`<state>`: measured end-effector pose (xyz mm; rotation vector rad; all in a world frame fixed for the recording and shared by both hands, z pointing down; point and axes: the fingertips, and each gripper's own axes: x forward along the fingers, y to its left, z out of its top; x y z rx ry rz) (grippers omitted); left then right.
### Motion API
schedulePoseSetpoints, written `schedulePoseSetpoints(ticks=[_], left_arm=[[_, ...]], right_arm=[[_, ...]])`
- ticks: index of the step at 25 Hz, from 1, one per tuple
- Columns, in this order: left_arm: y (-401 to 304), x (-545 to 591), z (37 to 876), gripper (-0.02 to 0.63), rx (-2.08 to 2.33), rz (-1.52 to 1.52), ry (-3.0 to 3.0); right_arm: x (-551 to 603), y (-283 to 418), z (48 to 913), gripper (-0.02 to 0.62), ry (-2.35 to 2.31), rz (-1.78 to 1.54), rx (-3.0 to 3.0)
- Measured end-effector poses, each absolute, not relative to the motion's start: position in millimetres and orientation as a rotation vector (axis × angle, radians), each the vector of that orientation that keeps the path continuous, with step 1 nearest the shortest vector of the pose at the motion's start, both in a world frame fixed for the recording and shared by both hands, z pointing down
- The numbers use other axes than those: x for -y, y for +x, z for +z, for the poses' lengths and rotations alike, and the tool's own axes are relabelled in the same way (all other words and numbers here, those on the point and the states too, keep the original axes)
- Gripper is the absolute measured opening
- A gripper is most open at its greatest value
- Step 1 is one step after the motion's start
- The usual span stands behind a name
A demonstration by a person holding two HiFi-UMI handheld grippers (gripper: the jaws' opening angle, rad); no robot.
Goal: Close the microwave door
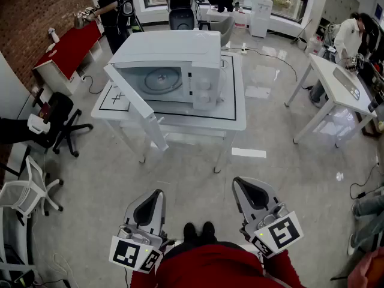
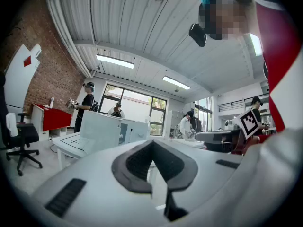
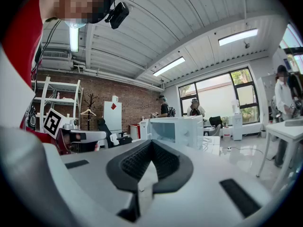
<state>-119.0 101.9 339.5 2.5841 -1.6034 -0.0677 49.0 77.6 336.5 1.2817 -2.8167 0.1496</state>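
A white microwave stands on a white table across the room. Its door hangs wide open, swung out toward the table's front left corner, and the glass turntable inside shows. Both grippers are low at the near edge of the head view, well short of the table, pointing level toward it. My left gripper is shut and holds nothing. My right gripper is also shut and holds nothing. The microwave appears small and far off in the left gripper view, and the microwave likewise in the right gripper view.
Grey floor lies between me and the table. A black office chair and a white chair stand at left. A second white table with a person beside it is at right. A red-topped table and another person are at back left.
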Motion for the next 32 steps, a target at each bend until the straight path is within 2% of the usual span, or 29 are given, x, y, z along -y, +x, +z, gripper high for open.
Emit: schedulePoseSetpoints(ticks=[22,32], left_arm=[[-108.9,-105.9,350.2,0.011,1.548,-0.092,2.566],[-102.2,-90.2,355.5,0.011,1.615,-0.038,2.536]], right_arm=[[-91.0,49.2,339.7,0.014,1.234,0.169,2.860],[-71.4,73.5,338.8,0.014,1.291,0.181,2.850]])
